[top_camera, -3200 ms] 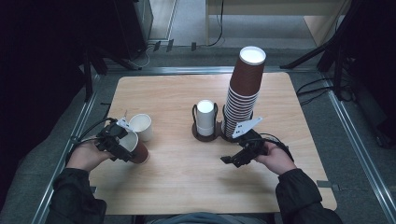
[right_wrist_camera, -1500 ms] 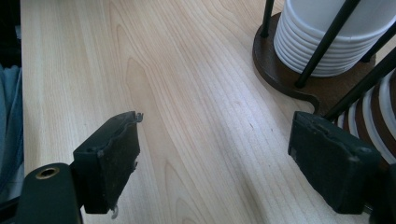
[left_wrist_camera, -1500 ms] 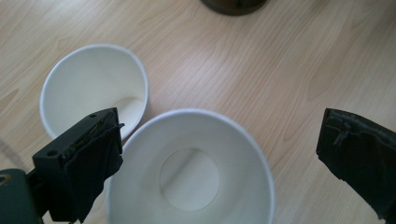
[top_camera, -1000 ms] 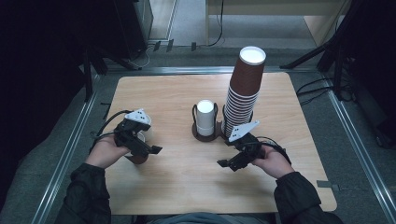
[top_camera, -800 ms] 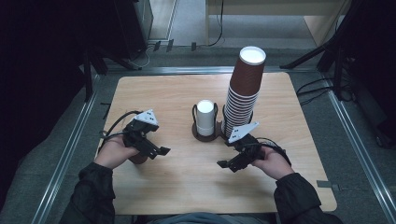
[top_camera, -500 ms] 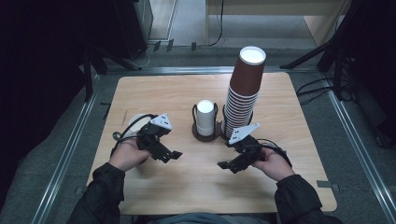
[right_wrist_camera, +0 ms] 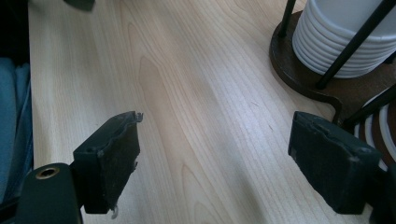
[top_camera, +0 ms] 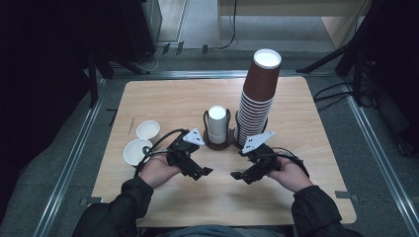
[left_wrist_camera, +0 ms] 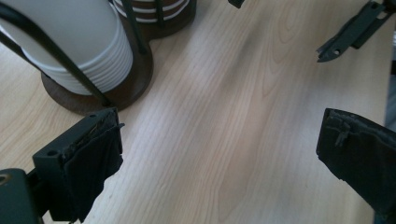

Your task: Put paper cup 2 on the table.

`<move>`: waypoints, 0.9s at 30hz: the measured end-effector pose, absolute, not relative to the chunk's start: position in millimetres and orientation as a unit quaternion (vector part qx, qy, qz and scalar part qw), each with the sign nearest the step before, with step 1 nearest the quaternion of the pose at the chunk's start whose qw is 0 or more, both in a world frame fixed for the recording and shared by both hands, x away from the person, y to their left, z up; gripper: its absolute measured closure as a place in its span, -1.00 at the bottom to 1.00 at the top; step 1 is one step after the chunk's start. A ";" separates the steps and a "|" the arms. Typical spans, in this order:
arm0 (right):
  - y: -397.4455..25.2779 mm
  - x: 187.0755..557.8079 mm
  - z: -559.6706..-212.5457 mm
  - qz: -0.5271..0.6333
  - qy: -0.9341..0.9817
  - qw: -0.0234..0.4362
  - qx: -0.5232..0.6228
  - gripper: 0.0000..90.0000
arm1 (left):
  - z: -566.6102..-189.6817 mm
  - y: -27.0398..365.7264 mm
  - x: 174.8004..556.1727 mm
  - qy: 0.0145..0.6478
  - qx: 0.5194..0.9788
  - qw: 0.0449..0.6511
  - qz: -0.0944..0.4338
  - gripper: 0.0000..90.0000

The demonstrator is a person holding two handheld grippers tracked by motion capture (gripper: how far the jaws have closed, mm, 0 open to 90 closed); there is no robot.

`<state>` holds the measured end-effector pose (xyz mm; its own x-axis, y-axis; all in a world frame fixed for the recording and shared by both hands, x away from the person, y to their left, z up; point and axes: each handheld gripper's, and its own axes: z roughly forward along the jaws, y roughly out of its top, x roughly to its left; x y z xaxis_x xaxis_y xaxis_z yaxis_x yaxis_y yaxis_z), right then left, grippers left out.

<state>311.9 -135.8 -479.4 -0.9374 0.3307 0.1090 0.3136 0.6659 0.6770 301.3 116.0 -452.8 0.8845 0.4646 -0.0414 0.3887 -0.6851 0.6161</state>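
1. Left gripper: held low over the wooden table, near the person's edge. Jaws stand wide apart, nothing between them; bare wood shows in the gap in the left gripper view.
2. Right gripper: just across from the left one, jaw tips facing each other with a small gap of table between. Jaws wide apart and empty, as the right gripper view shows.
3. Cup holder: dark round base with black wire uprights, just beyond both grippers, between them. It carries a short stack of white cups. In the left gripper view the base sits just past the left jaw, not touching.
4. Tall stack of brown cups: directly beyond the right gripper, beside the white stack, upright with a slight lean.
5. Two loose white cups: mouths up, touching one another, to the outer side of the left gripper, close to its wrist and cable.
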 end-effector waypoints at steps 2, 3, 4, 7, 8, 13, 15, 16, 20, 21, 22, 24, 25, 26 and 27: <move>-136.2 312.4 -479.3 0.369 0.912 0.011 0.177 -0.63 | -456.5 111.7 301.4 0.235 0.915 0.322 0.057 -0.99; -136.3 312.4 -479.3 0.369 0.912 0.011 0.177 -0.63 | -458.4 109.9 302.0 0.235 0.917 0.319 0.052 -0.99; -136.3 312.2 -479.3 0.369 0.912 0.011 0.177 -0.63 | -460.5 108.1 302.1 0.234 0.917 0.317 0.053 -0.99; -136.1 312.1 -479.7 0.368 0.913 0.013 0.174 -0.63 | -467.0 103.3 301.8 0.233 0.920 0.310 0.051 -0.99; -136.1 312.1 -479.8 0.367 0.914 0.013 0.174 -0.63 | -468.9 102.3 301.8 0.230 0.923 0.304 0.052 -0.99; -135.5 311.9 -480.4 0.364 0.915 0.013 0.172 -0.63 | -473.7 99.3 298.5 0.231 0.924 0.302 0.044 -0.99; -134.8 311.8 -480.8 0.364 0.916 0.012 0.170 -0.63 | -474.5 99.1 297.9 0.233 0.922 0.305 0.044 -0.99; -134.4 311.8 -481.1 0.363 0.916 0.013 0.169 -0.63 | -475.2 98.9 298.1 0.233 0.922 0.305 0.041 -0.99; -132.6 311.3 -481.8 0.360 0.918 0.011 0.167 -0.63 | -477.5 98.7 299.3 0.234 0.923 0.301 0.042 -0.99; -132.2 311.4 -482.1 0.360 0.918 0.011 0.165 -0.63 | -478.3 98.8 299.6 0.234 0.923 0.304 0.042 -0.99; -131.8 311.2 -482.2 0.360 0.918 0.011 0.164 -0.63 | -478.8 99.0 300.1 0.235 0.923 0.302 0.039 -0.99; -131.1 311.3 -482.8 0.359 0.919 0.010 0.161 -0.63 | -480.9 99.1 300.4 0.239 0.922 0.302 0.037 -0.99; -131.0 311.3 -483.1 0.359 0.919 0.010 0.161 -0.63 | -481.8 99.5 300.8 0.241 0.923 0.299 0.039 -0.99; -131.2 311.4 -483.2 0.357 0.920 0.010 0.161 -0.63 | -482.6 100.1 301.3 0.243 0.923 0.297 0.037 -0.99; -131.6 311.9 -483.5 0.357 0.920 0.010 0.161 -0.63 | -483.1 100.5 301.5 0.248 0.922 0.296 0.035 -0.99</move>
